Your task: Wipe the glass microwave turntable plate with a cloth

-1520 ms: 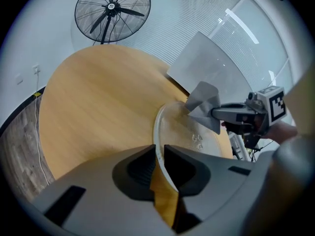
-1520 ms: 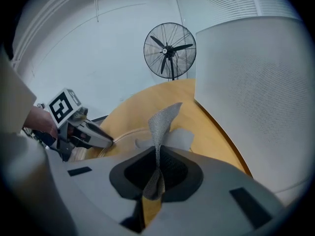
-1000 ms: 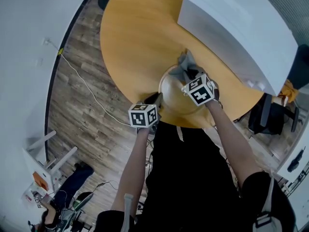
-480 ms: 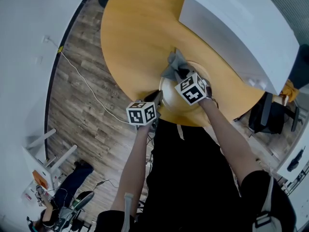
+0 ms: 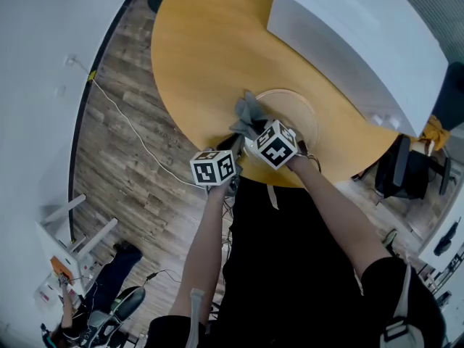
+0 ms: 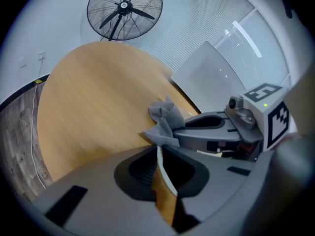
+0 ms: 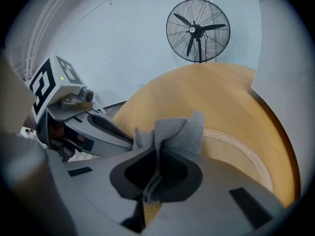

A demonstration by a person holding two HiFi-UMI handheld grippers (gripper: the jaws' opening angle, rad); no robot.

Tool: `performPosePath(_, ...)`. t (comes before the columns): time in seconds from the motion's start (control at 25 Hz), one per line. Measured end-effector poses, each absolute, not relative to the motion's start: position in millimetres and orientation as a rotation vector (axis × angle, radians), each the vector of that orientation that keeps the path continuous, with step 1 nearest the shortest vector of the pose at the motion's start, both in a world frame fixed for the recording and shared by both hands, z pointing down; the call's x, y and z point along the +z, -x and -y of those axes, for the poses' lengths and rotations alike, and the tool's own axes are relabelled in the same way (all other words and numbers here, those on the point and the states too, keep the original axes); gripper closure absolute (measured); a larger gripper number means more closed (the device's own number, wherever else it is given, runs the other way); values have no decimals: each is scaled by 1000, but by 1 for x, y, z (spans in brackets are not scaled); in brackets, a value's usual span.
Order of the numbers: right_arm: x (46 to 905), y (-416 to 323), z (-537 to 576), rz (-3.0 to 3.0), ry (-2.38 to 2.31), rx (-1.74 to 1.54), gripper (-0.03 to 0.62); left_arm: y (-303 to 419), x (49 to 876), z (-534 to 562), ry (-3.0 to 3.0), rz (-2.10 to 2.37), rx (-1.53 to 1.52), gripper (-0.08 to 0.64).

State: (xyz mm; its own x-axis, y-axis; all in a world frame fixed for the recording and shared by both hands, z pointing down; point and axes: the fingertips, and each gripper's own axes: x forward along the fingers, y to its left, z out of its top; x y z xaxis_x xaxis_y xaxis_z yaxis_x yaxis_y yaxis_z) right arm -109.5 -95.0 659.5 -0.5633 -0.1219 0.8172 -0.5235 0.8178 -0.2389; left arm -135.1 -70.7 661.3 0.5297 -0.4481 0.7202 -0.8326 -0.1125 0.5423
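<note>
Because the clear round glass turntable plate [image 5: 293,111] lies flat near the round wooden counter's [image 5: 196,56] front edge, the left gripper [image 5: 232,147] seemingly anchors it, its fingers just closing narrowly on the rim. Beside it, the right gripper [image 7: 157,171] pinches the crumpled grey cloth [image 7: 179,132] over the glass.

The clear, round glass plate [image 5: 291,106] lies flat on the wooden counter [image 5: 203,49] near its edge, its near rim clamped in the left gripper [image 6: 160,154]. The grey cloth [image 5: 249,114], bunched and pinched in the right gripper [image 7: 160,155], rests on the plate's left rim
</note>
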Motion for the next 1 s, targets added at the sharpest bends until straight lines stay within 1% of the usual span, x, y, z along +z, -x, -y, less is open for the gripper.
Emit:
performPosePath(0.24, 659, 109, 68, 2096, -443, 781, 571, 136, 662, 72, -1720, 1086, 442, 531)
performPosePath(0.72, 661, 105, 19, 2091, -310, 756, 571, 137, 661, 72, -1716, 1116, 441, 531)
performPosePath(1.0, 664, 82, -21, 2049, -189, 797, 571, 136, 663, 72, -1710, 1127, 436, 531)
